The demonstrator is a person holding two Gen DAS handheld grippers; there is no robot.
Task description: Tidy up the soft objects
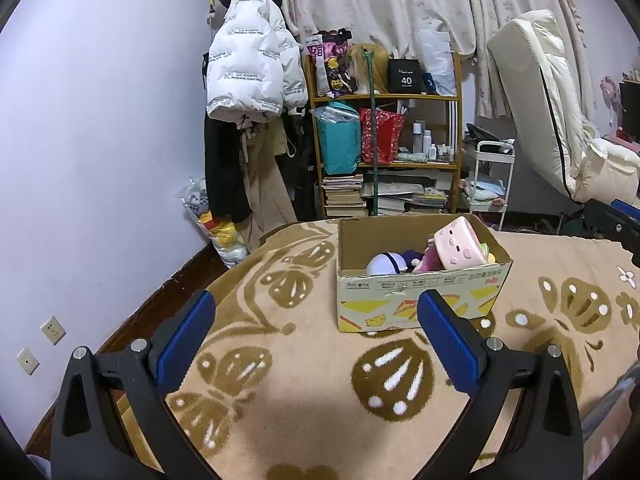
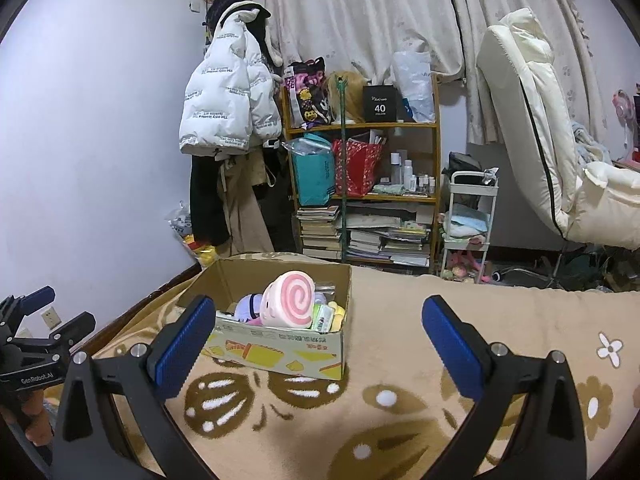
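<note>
A cardboard box (image 1: 404,294) with yellow print stands on the bed; it also shows in the right wrist view (image 2: 280,350). Inside lie a pink roll-shaped plush (image 1: 460,248), its spiral end visible in the right wrist view (image 2: 291,300), a white and purple plush (image 1: 386,264) and other small soft toys (image 2: 326,316). My left gripper (image 1: 316,314) is open and empty, held above the blanket in front of the box. My right gripper (image 2: 318,320) is open and empty, to the right of the box. The left gripper's body (image 2: 32,344) shows at the left edge of the right wrist view.
The bed is covered by a beige blanket (image 1: 304,408) with brown leaf patterns. Behind it stand a wooden shelf (image 1: 384,152) of bags, bottles and books, hanging coats (image 1: 252,80), a white cart (image 1: 490,176) and a white recliner chair (image 1: 560,128). A lilac wall (image 1: 100,140) is at the left.
</note>
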